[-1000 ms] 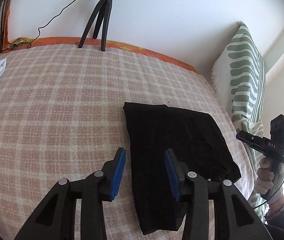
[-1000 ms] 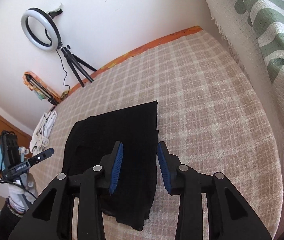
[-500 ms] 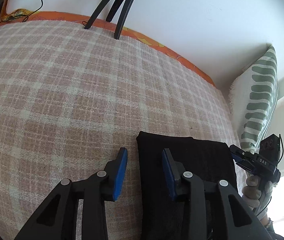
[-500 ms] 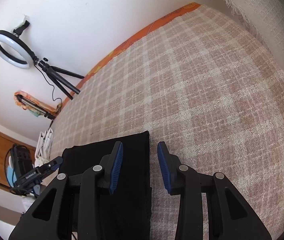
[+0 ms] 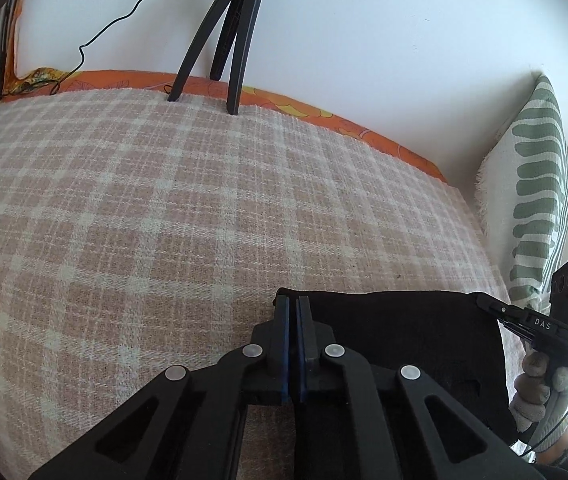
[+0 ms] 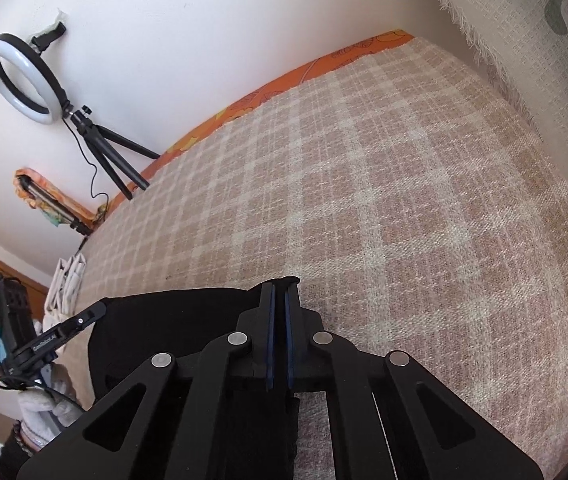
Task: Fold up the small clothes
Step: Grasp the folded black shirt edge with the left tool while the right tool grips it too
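Observation:
A black garment lies on the pink checked blanket. My left gripper is shut on the garment's far left corner. My right gripper is shut on the garment at its far right corner. The far edge of the cloth stretches between the two grippers. In the left wrist view the right gripper shows at the cloth's other corner, held by a gloved hand. In the right wrist view the left gripper shows at the left. The part of the garment nearest me is hidden under the gripper bodies.
A black tripod stands at the blanket's far edge, with a ring light on it. A green-striped pillow leans at the right. White folded clothes lie at the left edge. An orange sheet borders the wall.
Both grippers moved forward to the garment's far corners and went from open to shut on the cloth.

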